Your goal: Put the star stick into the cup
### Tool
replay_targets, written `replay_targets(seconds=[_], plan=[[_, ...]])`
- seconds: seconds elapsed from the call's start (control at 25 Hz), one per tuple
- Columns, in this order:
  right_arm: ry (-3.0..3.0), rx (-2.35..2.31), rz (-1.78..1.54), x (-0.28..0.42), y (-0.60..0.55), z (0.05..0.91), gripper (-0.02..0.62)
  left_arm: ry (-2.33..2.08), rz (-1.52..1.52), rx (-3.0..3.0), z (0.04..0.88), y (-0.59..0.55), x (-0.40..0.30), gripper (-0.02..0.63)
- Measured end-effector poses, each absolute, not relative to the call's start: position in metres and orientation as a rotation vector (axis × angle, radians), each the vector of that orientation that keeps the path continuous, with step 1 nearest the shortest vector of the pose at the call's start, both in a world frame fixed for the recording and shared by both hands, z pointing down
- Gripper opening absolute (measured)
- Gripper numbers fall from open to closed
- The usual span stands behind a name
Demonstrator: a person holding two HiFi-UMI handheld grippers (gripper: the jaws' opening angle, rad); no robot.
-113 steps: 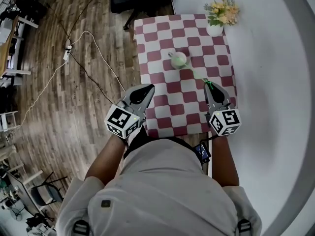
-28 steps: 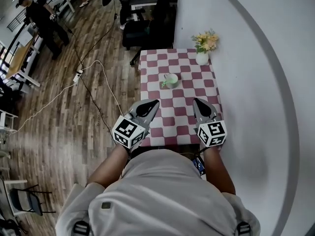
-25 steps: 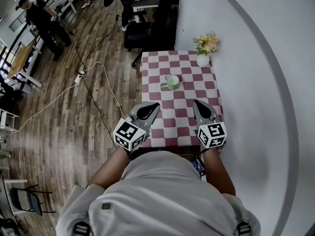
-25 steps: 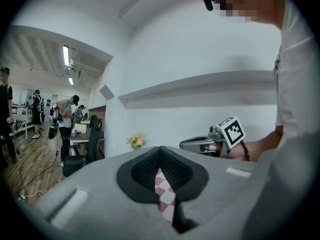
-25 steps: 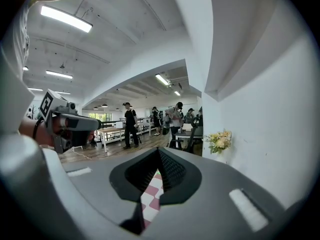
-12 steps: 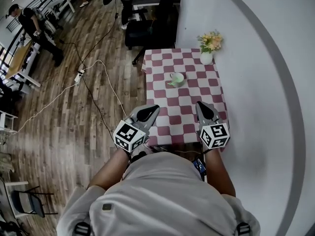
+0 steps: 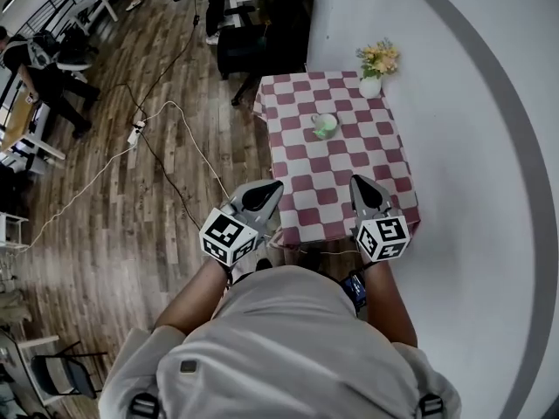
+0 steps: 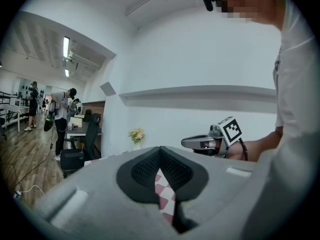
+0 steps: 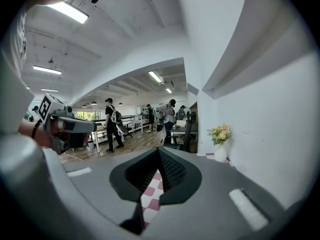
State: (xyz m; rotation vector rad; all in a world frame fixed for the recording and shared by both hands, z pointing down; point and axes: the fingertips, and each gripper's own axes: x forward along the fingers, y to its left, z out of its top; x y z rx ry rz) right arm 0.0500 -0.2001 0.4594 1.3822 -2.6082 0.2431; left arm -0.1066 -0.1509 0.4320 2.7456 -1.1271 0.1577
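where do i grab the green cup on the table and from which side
Probably take the cup across its wall near the rim, coming from above on the near side: it stands upright, mouth up, on open cloth, apart from the flower vase. Any handle is too small to tell. The right gripper is shut, so open first.

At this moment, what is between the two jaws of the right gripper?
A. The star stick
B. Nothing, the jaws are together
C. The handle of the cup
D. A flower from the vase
B: in the right gripper view, the right gripper has its jaws closed tip to tip, and only the checkered tablecloth shows past them.
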Motion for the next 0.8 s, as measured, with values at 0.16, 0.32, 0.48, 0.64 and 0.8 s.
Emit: replay_targets(seconds=[0.16,0.32,0.48,0.64,0.8], plan=[[-2.575,1.434,0.246,0.035,-0.177,0.462,0.009,-1.062,0.155,2.776,0.435,-0.136,-0.121,0.003],[-2.535,1.486,0.253,0.025,-0.157,0.466,0.009,-0.999,0.148,2.796,0.437,-0.125,-0.133,0.003],[-2.508,1.513,0.244,0.016,-0.142,0.466,0.009,-0.964,0.143,2.806,0.440,-0.120,-0.145,0.003],[-2.497,1.513,0.228,0.015,-0.130,0.465,0.009,-0.949,0.131,2.810,0.440,-0.113,-0.147,0.003],[-2.504,1.499,0.212,0.020,-0.122,0.463,0.009,-0.952,0.125,2.815,0.437,-0.107,-0.142,0.003]])
